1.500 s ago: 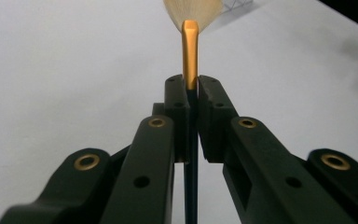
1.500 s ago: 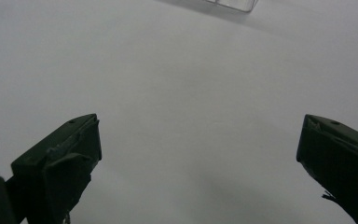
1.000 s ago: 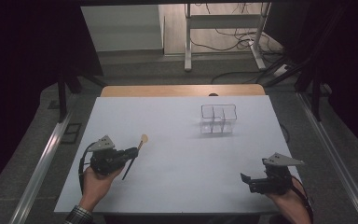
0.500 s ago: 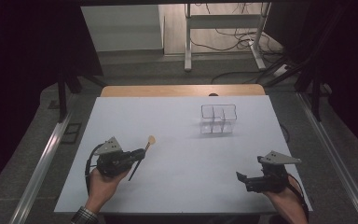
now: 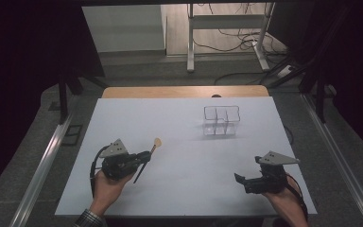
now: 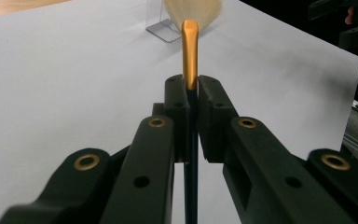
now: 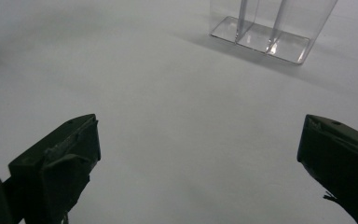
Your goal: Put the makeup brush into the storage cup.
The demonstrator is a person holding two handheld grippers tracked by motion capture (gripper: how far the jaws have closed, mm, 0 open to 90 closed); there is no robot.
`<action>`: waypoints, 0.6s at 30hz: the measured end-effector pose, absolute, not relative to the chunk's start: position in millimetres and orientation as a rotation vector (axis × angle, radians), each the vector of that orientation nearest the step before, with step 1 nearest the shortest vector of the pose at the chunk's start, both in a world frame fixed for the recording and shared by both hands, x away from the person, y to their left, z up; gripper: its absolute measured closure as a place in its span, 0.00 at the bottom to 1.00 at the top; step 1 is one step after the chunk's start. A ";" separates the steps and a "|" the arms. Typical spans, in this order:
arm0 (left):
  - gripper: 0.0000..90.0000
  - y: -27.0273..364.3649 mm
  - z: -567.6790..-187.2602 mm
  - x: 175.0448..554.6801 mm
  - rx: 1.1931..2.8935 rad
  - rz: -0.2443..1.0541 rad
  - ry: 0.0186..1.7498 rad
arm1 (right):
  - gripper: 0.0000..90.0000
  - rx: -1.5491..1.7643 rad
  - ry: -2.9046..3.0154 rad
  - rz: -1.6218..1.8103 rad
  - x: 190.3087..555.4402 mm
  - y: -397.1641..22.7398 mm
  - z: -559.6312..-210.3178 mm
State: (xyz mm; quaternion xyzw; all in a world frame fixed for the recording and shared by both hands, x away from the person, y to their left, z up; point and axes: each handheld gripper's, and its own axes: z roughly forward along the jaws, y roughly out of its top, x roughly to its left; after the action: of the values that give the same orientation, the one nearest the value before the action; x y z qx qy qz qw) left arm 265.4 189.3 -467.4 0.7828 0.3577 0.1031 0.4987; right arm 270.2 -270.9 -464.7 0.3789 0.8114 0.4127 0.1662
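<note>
The left hand-held gripper (image 5: 144, 157) clamps the makeup brush (image 6: 189, 51) by its dark handle, bristles lifted off the white desk (image 5: 184, 142) and aimed toward the clear organizer (image 5: 221, 121), probably for dropping in, while the right hand-held gripper (image 5: 240, 178) waits wide and empty.

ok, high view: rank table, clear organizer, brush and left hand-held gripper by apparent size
1. Table, far the largest.
2. Left hand-held gripper and clear organizer: look about alike; the gripper is nearer the camera, so no ranking.
3. Brush, thin, clamped in that gripper: smallest.
</note>
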 end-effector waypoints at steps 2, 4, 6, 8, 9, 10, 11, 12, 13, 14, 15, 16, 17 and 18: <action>0.93 187.9 -467.5 265.4 1.896 0.249 0.863 | 0.00 1.071 2.319 1.173 270.7 -268.5 -464.7; 0.93 186.8 -467.5 265.4 1.898 0.248 0.861 | 0.00 1.062 2.333 1.168 271.6 -265.6 -465.2; 0.93 186.0 -467.4 265.5 1.899 0.248 0.859 | 0.00 1.061 2.335 1.171 271.9 -264.8 -465.3; 0.93 185.2 -467.4 265.6 1.897 0.247 0.858 | 0.00 1.054 2.336 1.179 273.0 -262.5 -465.0; 0.93 184.8 -467.4 265.7 1.897 0.246 0.857 | 0.00 1.054 2.336 1.179 273.0 -262.5 -465.0; 0.93 184.4 -467.4 265.7 1.897 0.248 0.855 | 0.00 1.053 2.336 1.184 273.4 -261.8 -464.8; 0.93 183.8 -467.3 265.7 1.898 0.246 0.854 | 0.00 1.054 2.337 1.187 273.9 -261.0 -464.5; 0.93 183.1 -467.2 265.8 1.898 0.247 0.851 | 0.00 1.051 2.339 1.191 274.5 -260.2 -464.4; 0.93 182.4 -467.2 265.8 1.900 0.248 0.850 | 0.00 1.046 2.340 1.196 275.0 -259.5 -464.4; 0.93 181.4 -467.2 265.8 1.901 0.247 0.849 | 0.00 1.037 2.349 1.193 275.8 -257.6 -464.4; 0.93 180.6 -467.2 265.8 1.903 0.247 0.847 | 0.00 1.037 2.349 1.193 275.8 -257.6 -464.4; 0.93 179.8 -467.2 265.9 1.903 0.246 0.845 | 0.00 1.033 2.351 1.199 276.2 -255.4 -464.4; 0.93 179.0 -467.2 266.1 1.904 0.247 0.842 | 0.00 1.033 2.351 1.199 276.2 -255.4 -464.4; 0.93 178.2 -467.2 266.2 1.904 0.247 0.840 | 0.00 1.030 2.356 1.208 277.1 -253.4 -464.2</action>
State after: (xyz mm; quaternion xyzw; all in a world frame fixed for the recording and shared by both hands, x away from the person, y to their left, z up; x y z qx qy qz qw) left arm 266.2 178.2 -467.2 0.7871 0.3474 0.1019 0.4994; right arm 277.1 -253.4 -464.2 0.3585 0.8199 0.4205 0.1499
